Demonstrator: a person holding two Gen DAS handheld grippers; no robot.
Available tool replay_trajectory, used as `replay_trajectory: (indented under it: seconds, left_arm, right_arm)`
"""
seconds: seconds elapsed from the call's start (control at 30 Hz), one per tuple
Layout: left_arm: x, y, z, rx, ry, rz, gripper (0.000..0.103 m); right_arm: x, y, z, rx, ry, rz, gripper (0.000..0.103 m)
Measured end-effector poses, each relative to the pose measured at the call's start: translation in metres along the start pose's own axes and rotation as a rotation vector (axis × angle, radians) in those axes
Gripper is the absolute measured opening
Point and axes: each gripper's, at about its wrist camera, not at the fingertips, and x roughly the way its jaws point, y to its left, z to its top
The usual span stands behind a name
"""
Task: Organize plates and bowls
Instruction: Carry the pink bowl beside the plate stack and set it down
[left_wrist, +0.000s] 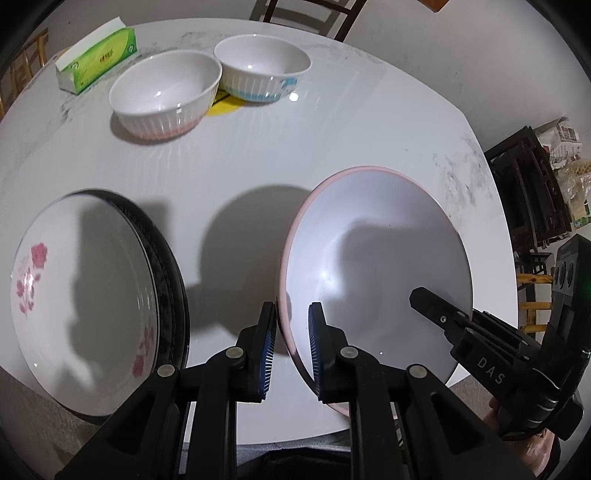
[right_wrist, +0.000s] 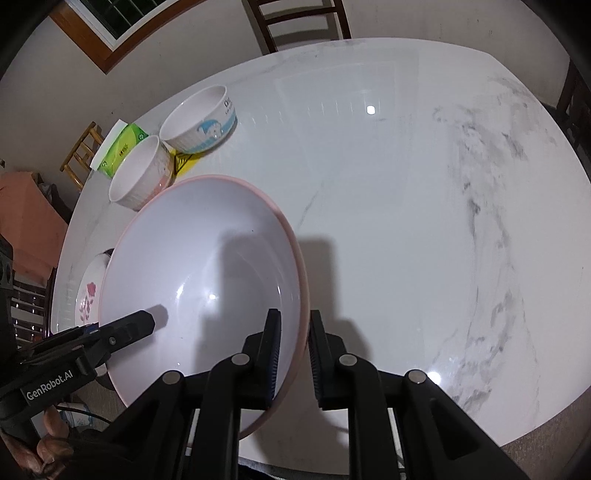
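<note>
White marble table (right_wrist: 406, 184) runs under it all, and nearest the person the pink-rimmed plate (left_wrist: 376, 258) is held between both tools: the left gripper (left_wrist: 291, 347) straddles its rim at 9 o'clock and the right gripper (right_wrist: 293, 354) at 3 o'clock, each with fingers narrowed about the edge. The plate looks tipped off the table, though I cannot tell whether its far edge touches. The floral plate (left_wrist: 85, 280), stacked on a dark plate (left_wrist: 171, 266), lies beside it at 9 o'clock, so the left hand is nearer; farther off at 11 o'clock are two bowls (left_wrist: 166, 92).

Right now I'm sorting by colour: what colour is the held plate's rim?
Pink rim, seen best in the right wrist view.
</note>
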Motion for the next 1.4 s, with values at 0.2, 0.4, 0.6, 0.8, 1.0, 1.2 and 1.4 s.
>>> replay_trajectory:
  seconds: [0.2, 0.4, 0.6, 0.8, 1.0, 1.2, 1.4]
  left_arm:
    - [0.004, 0.005, -0.012, -0.004, 0.011, -0.003, 0.014]
    - [0.005, 0.007, -0.019, -0.004, 0.005, 0.010, 0.014]
    - [0.010, 0.010, -0.022, -0.006, 0.009, 0.019, 0.014]
    - [0.011, 0.009, -0.020, -0.007, 0.001, 0.020, 0.014]
    - [0.009, 0.008, -0.021, -0.001, -0.014, 0.033, 0.022]
    - [0.004, 0.014, -0.020, -0.008, -0.032, 0.039, 0.026]
    - [-0.002, 0.017, -0.018, -0.011, -0.059, 0.025, 0.027]
  right_arm:
    - [0.001, 0.001, -0.006, -0.007, 0.006, -0.002, 0.017]
    - [0.008, 0.005, -0.009, -0.009, 0.021, -0.003, 0.017]
    - [0.011, 0.005, -0.011, -0.009, 0.025, 0.001, 0.018]
    - [0.013, 0.009, -0.011, -0.026, 0.027, -0.011, 0.018]
    - [0.009, 0.016, -0.010, -0.055, 0.001, -0.022, 0.028]
    - [0.002, 0.018, -0.006, -0.072, -0.034, -0.049, 0.037]
    - [-0.006, 0.017, 0.000, -0.077, -0.071, -0.072, 0.037]
